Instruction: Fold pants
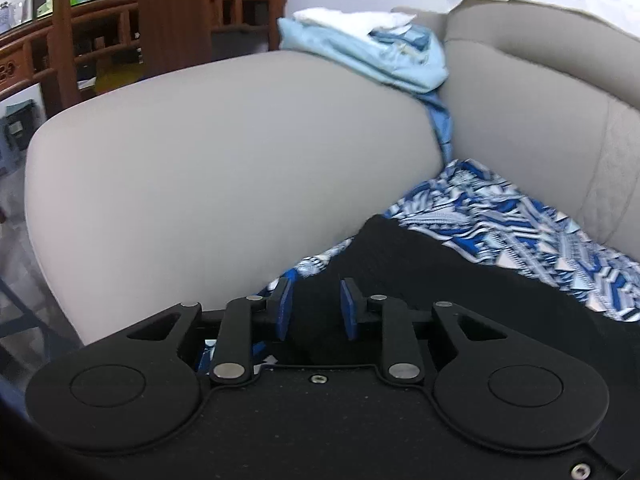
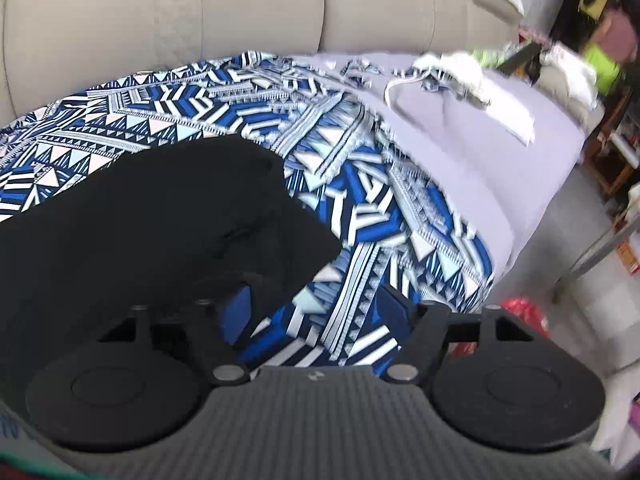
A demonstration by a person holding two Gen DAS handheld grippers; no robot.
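Black pants lie bunched on a blue and white patterned cloth that covers the sofa seat. My left gripper hovers over the pants' near-left edge, close to the armrest. Its blue pads stand a narrow gap apart, and I see no cloth pinched between them. In the right wrist view the pants fill the left half. My right gripper is wide open above the patterned cloth. Its left fingertip is at the pants' right edge and nothing is in its jaws.
The beige sofa armrest bulks at the left, with light blue folded clothes on top. The backrest runs behind. A lilac garment lies on the seat's right end. Wooden shelving stands beyond.
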